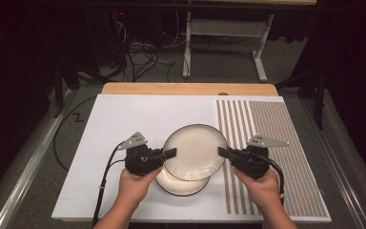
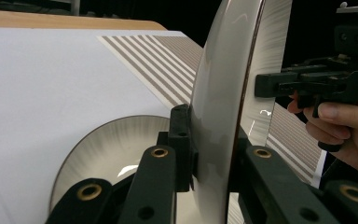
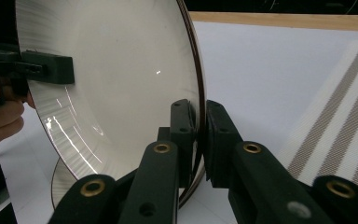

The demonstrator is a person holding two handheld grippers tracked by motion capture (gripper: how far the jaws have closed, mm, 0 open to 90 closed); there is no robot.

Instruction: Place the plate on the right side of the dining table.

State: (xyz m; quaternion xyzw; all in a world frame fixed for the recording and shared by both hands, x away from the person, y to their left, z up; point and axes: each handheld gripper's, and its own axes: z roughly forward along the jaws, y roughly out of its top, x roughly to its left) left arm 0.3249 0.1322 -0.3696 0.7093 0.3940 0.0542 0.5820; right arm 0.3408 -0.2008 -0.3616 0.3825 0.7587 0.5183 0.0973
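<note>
A cream plate with a dark rim hangs above the table, held by both grippers at opposite edges. My left gripper is shut on its left rim, and in the left gripper view the plate stands edge-on between the jaws. My right gripper is shut on the right rim; in the right gripper view the plate's bowl faces left of the closed jaws. A second, like plate lies flat on the table beneath it, partly covered by the raised one.
A white sheet covers the wooden table. A striped placemat lies at the right, close to the right hand. Cables and a metal stand's legs sit on the floor beyond the table's far edge.
</note>
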